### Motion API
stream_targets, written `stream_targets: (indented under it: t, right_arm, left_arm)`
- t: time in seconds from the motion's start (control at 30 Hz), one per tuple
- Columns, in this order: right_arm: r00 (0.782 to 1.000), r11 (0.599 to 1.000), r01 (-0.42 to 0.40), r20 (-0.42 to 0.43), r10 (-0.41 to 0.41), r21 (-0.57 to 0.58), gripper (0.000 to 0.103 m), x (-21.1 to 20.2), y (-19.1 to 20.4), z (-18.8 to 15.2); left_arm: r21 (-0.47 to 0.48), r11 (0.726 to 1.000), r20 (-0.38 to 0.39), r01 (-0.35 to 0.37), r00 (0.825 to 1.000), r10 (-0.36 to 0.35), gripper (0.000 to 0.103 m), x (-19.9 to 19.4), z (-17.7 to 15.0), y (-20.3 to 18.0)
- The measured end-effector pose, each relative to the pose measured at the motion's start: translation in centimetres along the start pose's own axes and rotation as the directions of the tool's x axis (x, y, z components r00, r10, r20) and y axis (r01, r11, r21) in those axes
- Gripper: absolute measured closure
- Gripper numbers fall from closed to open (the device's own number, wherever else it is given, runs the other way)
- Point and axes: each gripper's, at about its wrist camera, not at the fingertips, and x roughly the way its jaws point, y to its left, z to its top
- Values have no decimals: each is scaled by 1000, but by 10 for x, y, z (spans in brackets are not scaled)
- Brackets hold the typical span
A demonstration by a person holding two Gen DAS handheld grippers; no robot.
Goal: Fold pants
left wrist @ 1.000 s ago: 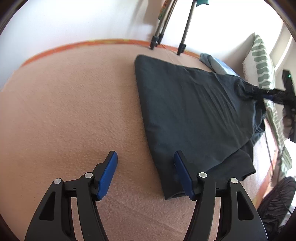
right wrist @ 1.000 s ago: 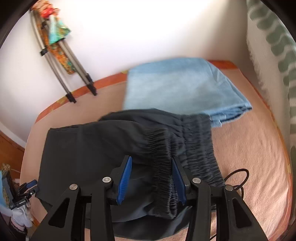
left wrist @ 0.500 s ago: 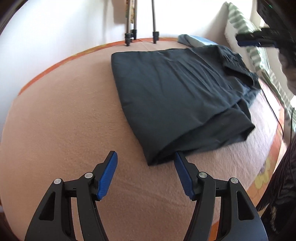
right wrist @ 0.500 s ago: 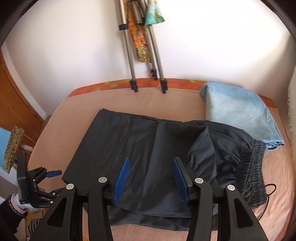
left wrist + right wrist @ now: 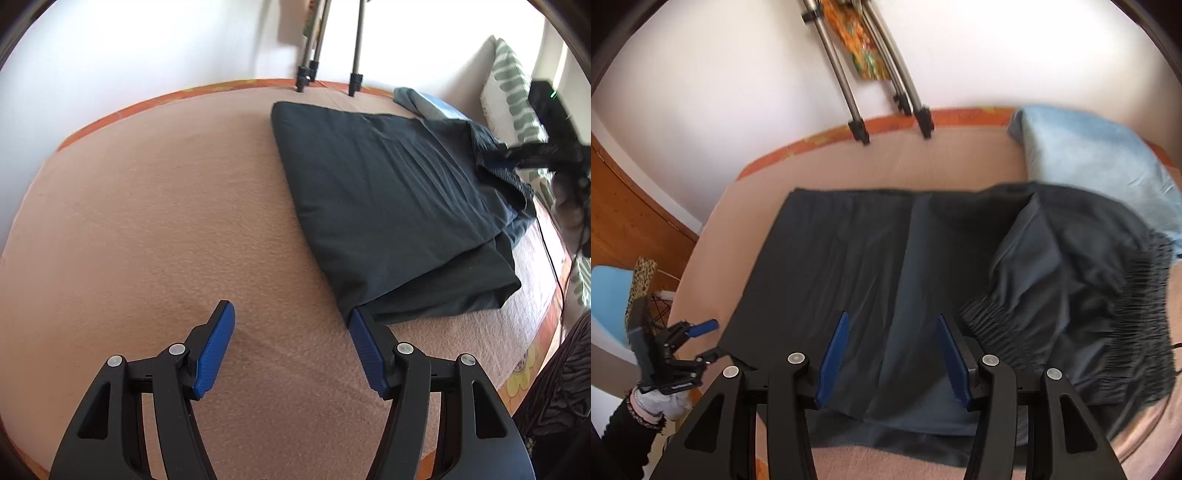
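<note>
A: Where are the pants?

B: The dark pants [image 5: 871, 266] lie folded on the peach blanket [image 5: 166, 221] that covers the bed; the legs are doubled over flat, and the gathered waistband [image 5: 1126, 302] sits bunched at the right end in the right wrist view, its far edge just over a folded light-blue cloth [image 5: 1100, 158].

A: And the left gripper?

B: The left gripper [image 5: 291, 332] hangs over the bare blanket at the near corner of the pants; its jaws stand about half open with nothing between them; the blue pad [image 5: 364, 350] of the right-hand finger is just beside the corner of the fabric, whether touching I cannot tell.

A: The right one?

B: The right gripper [image 5: 892, 345] is above the middle of the folded pants, pointing down at them; its jaws have just been opening and stand roughly half apart; fabric shows in the gap below, but the pads do not press on it.

A: Anything else around?

B: Tripod legs [image 5: 857, 122] stand against the white wall at the far edge of the bed; a striped pillow [image 5: 513, 85] leans at the right in the left wrist view.
</note>
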Motion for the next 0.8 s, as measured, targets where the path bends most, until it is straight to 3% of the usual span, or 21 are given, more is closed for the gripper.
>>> stream_targets:
  t: [0.13, 0.3, 0.4, 0.47, 0.53, 0.67, 0.8]
  right_arm:
    - [985, 984, 171, -7, -172, -39, 57, 19, -8, 2]
    - [957, 956, 266, 81, -277, 127, 59, -36, -67, 1]
    - [924, 917, 341, 104, -367, 206, 49, -64, -96, 2]
    - [934, 916, 304, 109, -341, 261, 49, -77, -109, 3]
    - [940, 929, 279, 131, -316, 243, 49, -86, -103, 7]
    - [971, 976, 157, 156, -181, 152, 49, -85, -63, 9]
    - [991, 997, 71, 117, -72, 13, 49, -61, -7, 17]
  left_arm:
    - [-3, 1000, 9, 1, 1000, -1, 40, -5, 2, 2]
    - [35, 999, 10, 2, 1000, -2, 40, -9, 4, -2]
    - [71, 997, -9, -29, 1000, 30, 40, -8, -1, -3]
    - [63, 997, -18, -39, 999, 40, 40, -8, -4, 1]
    - [40, 998, -14, -40, 999, 40, 40, -11, -8, 5]
    - [9, 1000, 0, -27, 1000, 27, 40, -18, -12, 10]
    - [-51, 996, 17, 69, 998, -68, 40, -20, -8, 10]
